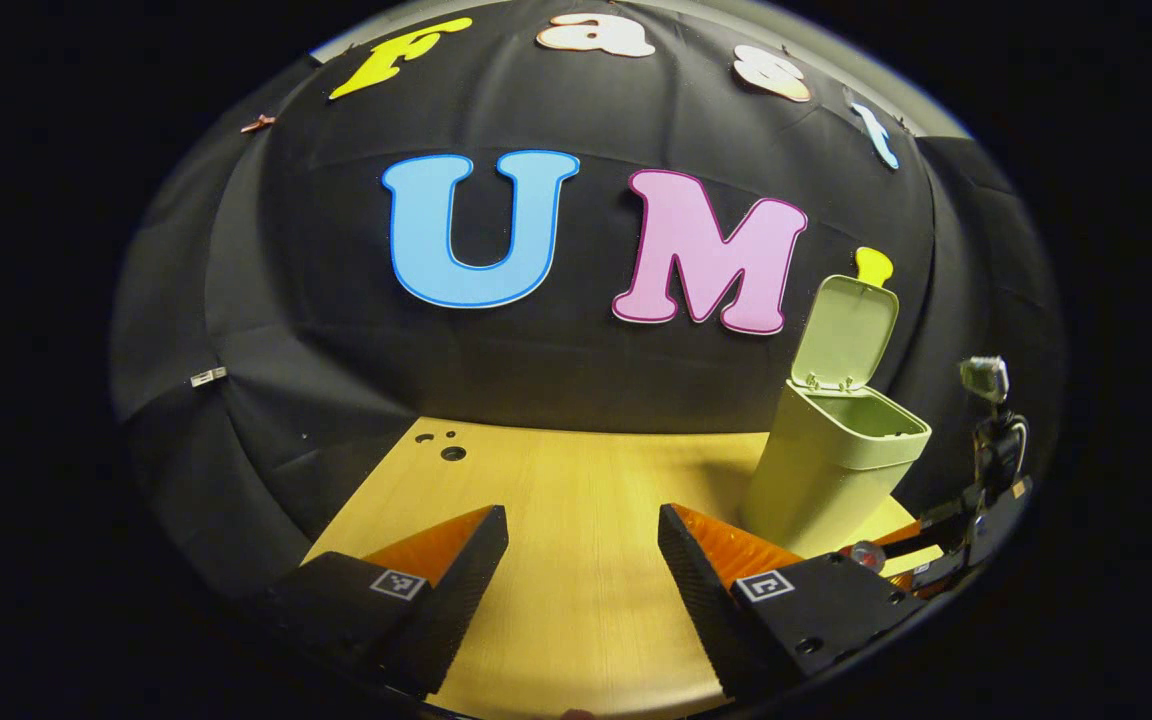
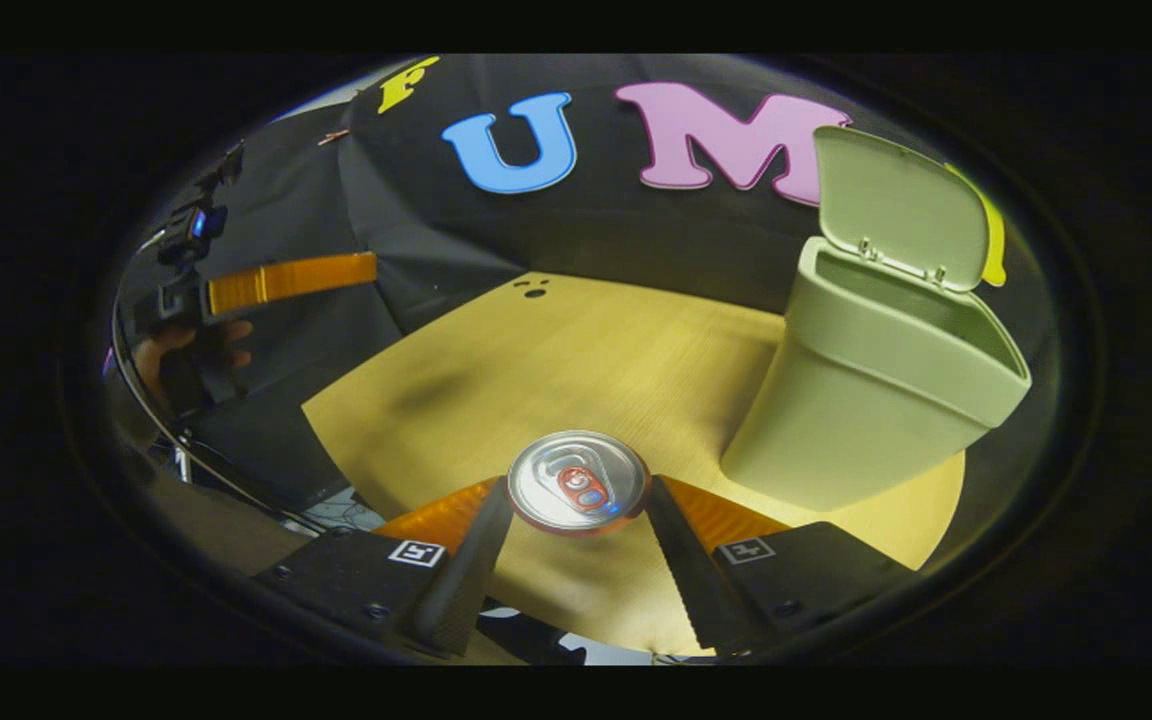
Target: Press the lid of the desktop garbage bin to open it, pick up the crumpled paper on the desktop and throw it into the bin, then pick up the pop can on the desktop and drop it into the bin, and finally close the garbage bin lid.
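Garbage bin (image 2: 866,400): lid (image 2: 896,210) stood open. Pop can (image 2: 577,481) clamped in right gripper (image 2: 576,510), undropped; left gripper (image 1: 583,550) gaped empty.

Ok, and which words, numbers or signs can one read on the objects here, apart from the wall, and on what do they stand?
Pop can: metal top with a tab, no readable text.
Garbage bin and its lid: plain, none.
Left gripper and right gripper: square coded markers, patterns only, no words.
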`<state>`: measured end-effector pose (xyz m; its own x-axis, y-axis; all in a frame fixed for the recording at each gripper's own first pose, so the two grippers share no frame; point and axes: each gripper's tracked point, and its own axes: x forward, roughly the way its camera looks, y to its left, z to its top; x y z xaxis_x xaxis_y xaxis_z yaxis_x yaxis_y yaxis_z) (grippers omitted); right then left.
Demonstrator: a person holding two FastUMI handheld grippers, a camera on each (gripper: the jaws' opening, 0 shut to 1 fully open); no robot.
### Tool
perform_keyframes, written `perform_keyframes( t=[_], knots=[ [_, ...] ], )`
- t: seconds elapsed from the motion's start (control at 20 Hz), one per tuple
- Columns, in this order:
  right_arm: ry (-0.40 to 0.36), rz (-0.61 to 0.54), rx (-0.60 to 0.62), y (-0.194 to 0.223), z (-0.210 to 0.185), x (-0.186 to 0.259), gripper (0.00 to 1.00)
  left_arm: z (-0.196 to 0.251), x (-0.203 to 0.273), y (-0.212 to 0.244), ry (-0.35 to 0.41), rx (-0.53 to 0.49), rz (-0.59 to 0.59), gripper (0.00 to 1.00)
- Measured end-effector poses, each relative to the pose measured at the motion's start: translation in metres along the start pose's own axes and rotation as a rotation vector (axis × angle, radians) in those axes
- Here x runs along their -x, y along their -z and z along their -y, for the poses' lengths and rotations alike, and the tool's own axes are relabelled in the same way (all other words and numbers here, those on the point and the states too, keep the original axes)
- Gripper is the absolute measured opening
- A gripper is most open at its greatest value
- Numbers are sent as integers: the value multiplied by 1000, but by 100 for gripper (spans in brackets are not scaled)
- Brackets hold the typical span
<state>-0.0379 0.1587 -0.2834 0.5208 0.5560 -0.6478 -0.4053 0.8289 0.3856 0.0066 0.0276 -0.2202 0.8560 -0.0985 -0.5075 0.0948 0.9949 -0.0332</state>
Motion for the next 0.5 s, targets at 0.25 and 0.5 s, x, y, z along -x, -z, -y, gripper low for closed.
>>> perform_keyframes(
  t=[0.25, 0.5],
  knots=[
    [15, 124, -13, -53, 6, 30, 83, 12, -8, -5, 31, -8, 4, 96],
    [36, 240, -57, -101, 20, 50, 83, 24, -10, -6, 57, -16, 5, 96]
  ],
)
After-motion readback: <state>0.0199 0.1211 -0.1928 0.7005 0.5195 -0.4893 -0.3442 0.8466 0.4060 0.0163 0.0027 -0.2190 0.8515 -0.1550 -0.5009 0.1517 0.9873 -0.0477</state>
